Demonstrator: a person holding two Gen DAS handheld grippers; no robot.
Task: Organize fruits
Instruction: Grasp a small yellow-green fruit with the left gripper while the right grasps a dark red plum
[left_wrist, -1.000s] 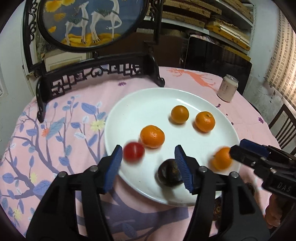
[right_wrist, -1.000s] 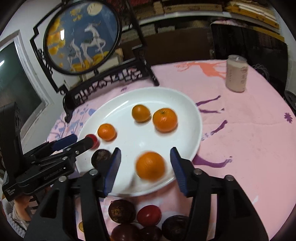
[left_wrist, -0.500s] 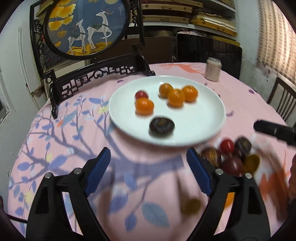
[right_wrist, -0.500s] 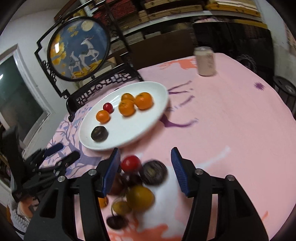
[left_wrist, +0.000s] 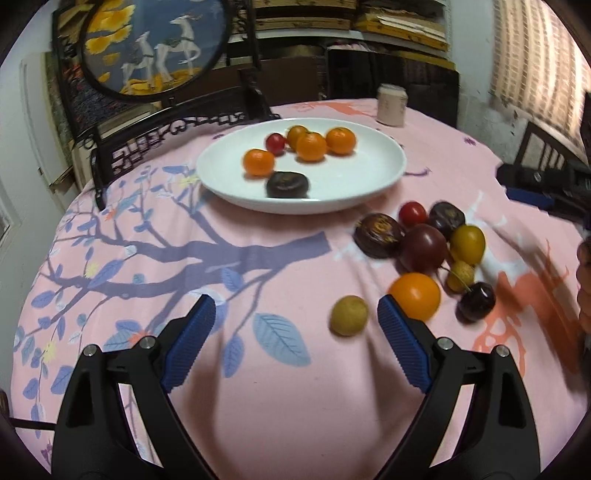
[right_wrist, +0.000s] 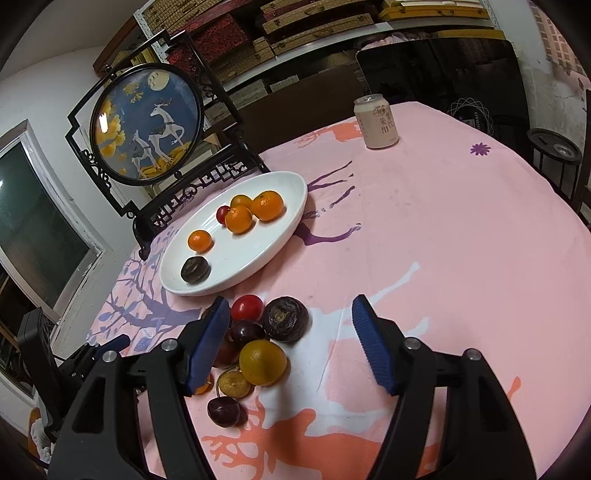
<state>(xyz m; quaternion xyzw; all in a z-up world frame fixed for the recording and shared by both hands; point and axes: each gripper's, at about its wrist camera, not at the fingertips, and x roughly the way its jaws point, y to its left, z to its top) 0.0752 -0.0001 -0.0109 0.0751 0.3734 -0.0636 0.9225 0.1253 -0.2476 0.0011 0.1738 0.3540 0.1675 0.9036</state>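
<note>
A white plate (left_wrist: 369, 162) (right_wrist: 266, 240) holds several oranges, one small red fruit and a dark purple fruit (left_wrist: 287, 184). Near its front rim a loose pile lies on the pink cloth: a red fruit (right_wrist: 246, 307), a dark wrinkled fruit (right_wrist: 285, 319), a yellow fruit (right_wrist: 263, 362), an orange (left_wrist: 415, 295) and a cherry (right_wrist: 223, 411). My left gripper (left_wrist: 293, 310) is opening over the cloth, gripping nothing; a small tan fruit (left_wrist: 349, 315) lies just inside its right finger. My right gripper (right_wrist: 291, 306) is opening above the pile, pads touching nothing.
A round deer picture in a black carved stand (right_wrist: 147, 122) rises behind the plate. A pale drink can (right_wrist: 376, 122) stands at the table's far side. A dark chair (left_wrist: 543, 147) and shelves lie beyond the table edge.
Both grippers drew back from the plate toward the near side of the table and opened wider. The orange and the red fruit they carried now rest on the plate.
</note>
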